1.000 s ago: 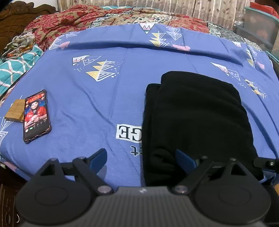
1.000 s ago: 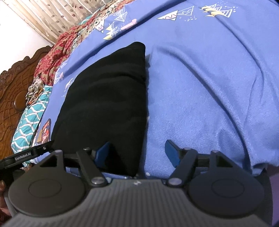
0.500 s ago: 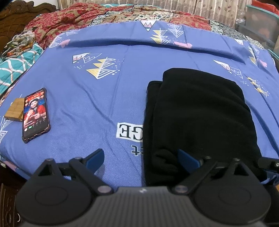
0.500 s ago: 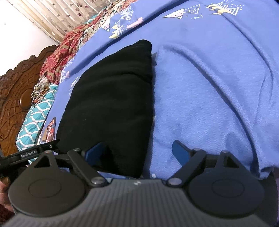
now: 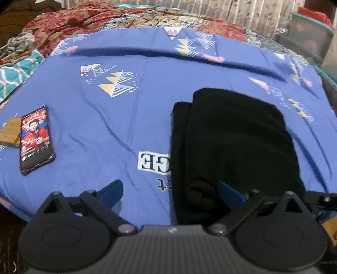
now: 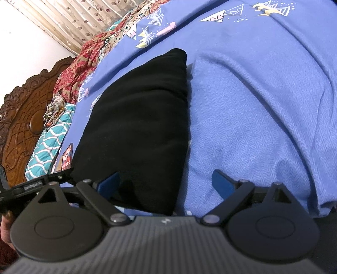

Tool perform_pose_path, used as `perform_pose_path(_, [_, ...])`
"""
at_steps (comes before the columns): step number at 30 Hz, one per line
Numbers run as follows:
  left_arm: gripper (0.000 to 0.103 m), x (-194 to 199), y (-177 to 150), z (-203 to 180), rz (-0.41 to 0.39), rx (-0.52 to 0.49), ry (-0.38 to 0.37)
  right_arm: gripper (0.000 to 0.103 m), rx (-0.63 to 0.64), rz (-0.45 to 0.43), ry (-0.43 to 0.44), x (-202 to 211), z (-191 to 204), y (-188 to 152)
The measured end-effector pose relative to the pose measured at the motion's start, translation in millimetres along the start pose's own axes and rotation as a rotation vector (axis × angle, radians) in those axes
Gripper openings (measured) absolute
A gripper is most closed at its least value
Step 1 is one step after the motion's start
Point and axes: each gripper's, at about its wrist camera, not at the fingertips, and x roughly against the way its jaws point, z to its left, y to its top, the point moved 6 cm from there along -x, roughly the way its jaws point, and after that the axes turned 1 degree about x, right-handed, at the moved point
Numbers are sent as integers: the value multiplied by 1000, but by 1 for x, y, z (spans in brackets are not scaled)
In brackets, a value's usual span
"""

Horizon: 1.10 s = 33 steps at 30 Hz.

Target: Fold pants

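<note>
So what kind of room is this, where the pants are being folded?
Most likely a bedroom: the black pants lie on a bed with a blue sheet, a carved wooden headboard at one end, and curtains behind.

Pants (image 5: pixel 236 143) on bedsheet (image 5: pixel 118 126), phone (image 5: pixel 34 137) well left, wooden block (image 5: pixel 9 131) touching phone's left side

The blue sheet (image 5: pixel 118 130) bears a white label (image 5: pixel 154 163), upside down, showing "GE"; below it, a "t". The pants (image 5: pixel 236 143) cover the rest.
</note>
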Motion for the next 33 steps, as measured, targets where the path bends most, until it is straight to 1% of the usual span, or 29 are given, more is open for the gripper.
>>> perform_pose_path(2, [103, 3, 2, 0, -7, -24, -3, 99, 2, 0, 5, 0, 0, 0])
perform_pose_path(5, [103, 2, 2, 1, -1, -44, 21, 103, 14, 6, 11, -2, 1, 0])
perform_pose_path(9, [103, -5, -4, 2, 24, 6, 20, 103, 38, 12, 0, -3, 4, 0])
perform_pose_path(15, [103, -7, -10, 2, 7, 36, 20, 103, 54, 14, -2, -3, 0, 2])
perform_pose_path(19, [103, -8, -11, 4, 17, 65, 11, 103, 55, 8, -6, -4, 3, 1])
perform_pose_path(23, [103, -9, -13, 5, 21, 77, 4, 103, 35, -2, 8, -2, 0, 1])
perform_pose_path(26, [103, -7, -12, 4, 24, 59, -3, 103, 37, -2, 9, -2, 1, 1])
perform_pose_path(29, [103, 0, -6, 1, 25, -17, -19, 103, 63, -6, -8, 0, 7, 2])
perform_pose_path(30, [103, 7, -2, 1, 14, -46, -36, 103, 84, -29, -22, 4, 9, 5])
perform_pose_path(33, [103, 27, 15, 7, -65, -76, -80, 103, 140, -142, -44, 17, 14, 21])
